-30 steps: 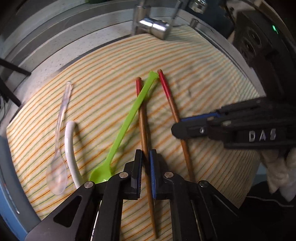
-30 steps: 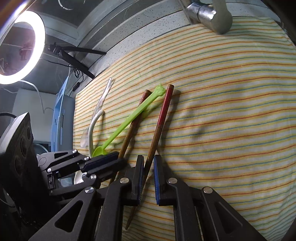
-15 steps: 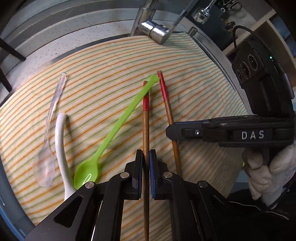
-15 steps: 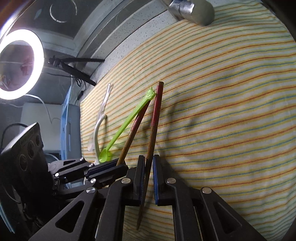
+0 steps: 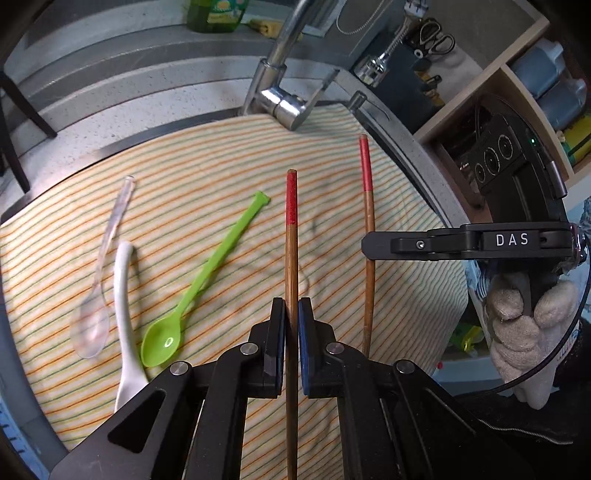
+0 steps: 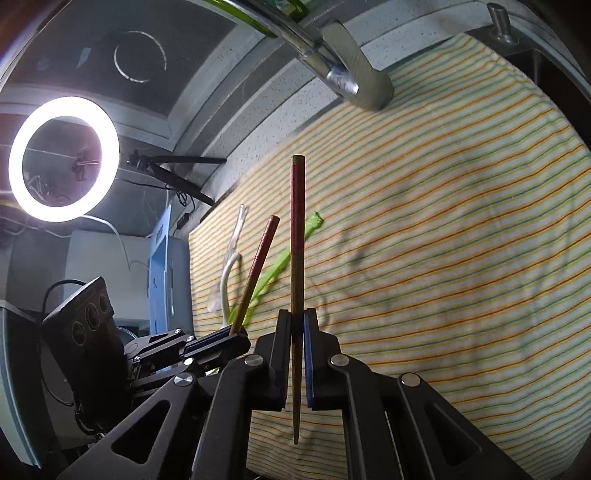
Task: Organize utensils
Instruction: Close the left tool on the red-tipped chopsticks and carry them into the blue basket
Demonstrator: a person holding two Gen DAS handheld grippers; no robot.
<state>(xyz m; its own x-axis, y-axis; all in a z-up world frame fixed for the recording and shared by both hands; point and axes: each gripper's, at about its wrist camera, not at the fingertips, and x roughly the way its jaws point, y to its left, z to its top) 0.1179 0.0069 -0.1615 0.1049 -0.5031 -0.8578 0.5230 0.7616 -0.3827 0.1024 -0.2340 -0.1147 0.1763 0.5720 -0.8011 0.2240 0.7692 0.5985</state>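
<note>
Each gripper holds one brown chopstick with a red top, lifted off the striped cloth (image 5: 184, 192). In the left wrist view my left gripper (image 5: 291, 317) is shut on one chopstick (image 5: 291, 236); to its right, my right gripper (image 5: 369, 245) pinches the other chopstick (image 5: 368, 206). The right wrist view shows the right gripper (image 6: 296, 321) shut on its chopstick (image 6: 297, 236), with the left gripper (image 6: 236, 334) lower left holding the tilted chopstick (image 6: 258, 266). On the cloth lie a green spoon (image 5: 207, 280), a white spoon (image 5: 123, 291) and a clear spoon (image 5: 103, 266).
A chrome faucet (image 5: 280, 99) hangs over the far edge of the cloth. A green bottle (image 5: 214, 14) stands behind it. Shelves with jugs (image 5: 546, 85) are at right. A gloved hand (image 5: 524, 332) grips the right tool. A ring light (image 6: 62, 158) glows at left.
Both chopsticks came up off the cloth and off the green spoon, each rising in its gripper. They now stand apart and roughly parallel. The spoons stayed on the cloth.
</note>
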